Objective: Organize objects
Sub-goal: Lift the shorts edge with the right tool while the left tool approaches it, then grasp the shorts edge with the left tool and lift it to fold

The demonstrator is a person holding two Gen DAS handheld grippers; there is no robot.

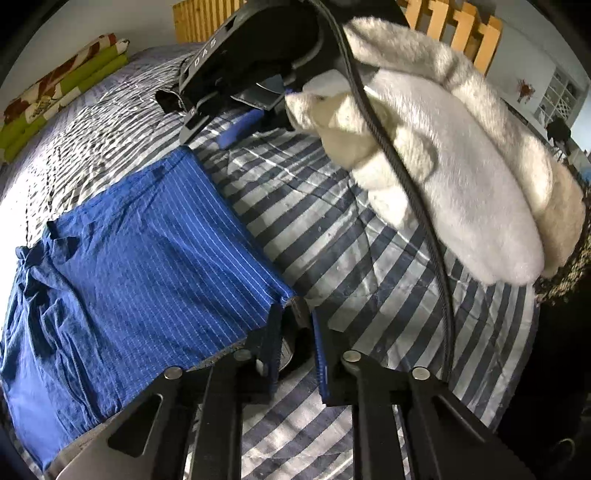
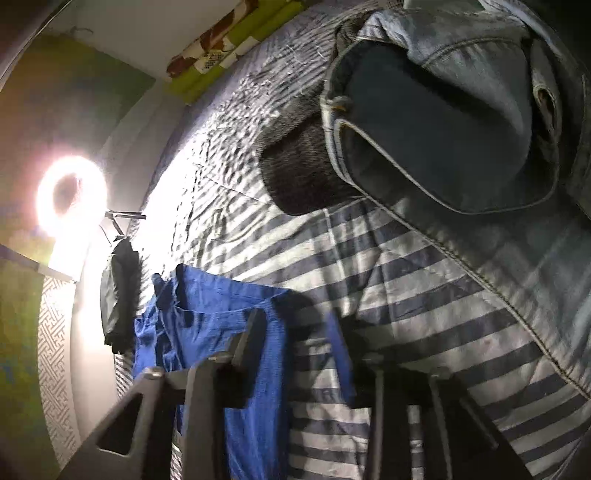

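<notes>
A blue pinstriped garment [image 1: 147,254] lies flat on the striped bedsheet [image 1: 332,221]. My left gripper [image 1: 295,317] is open, its fingers at the garment's near corner, nothing between them. In the left wrist view my right gripper [image 1: 273,99] hovers at the top, next to a white fleece garment [image 1: 461,166]; whether it holds the fleece I cannot tell. In the right wrist view my right gripper [image 2: 299,332] is open over the sheet, beside the blue garment [image 2: 236,332]. Denim jeans [image 2: 461,122] lie at the upper right.
A folded green and brown patterned blanket [image 1: 55,96] lies at the bed's far edge by the wall. A wooden slatted headboard [image 1: 461,29] stands behind. A ring light [image 2: 70,195] glares at the left, with a dark item [image 2: 118,295] hanging beside the bed.
</notes>
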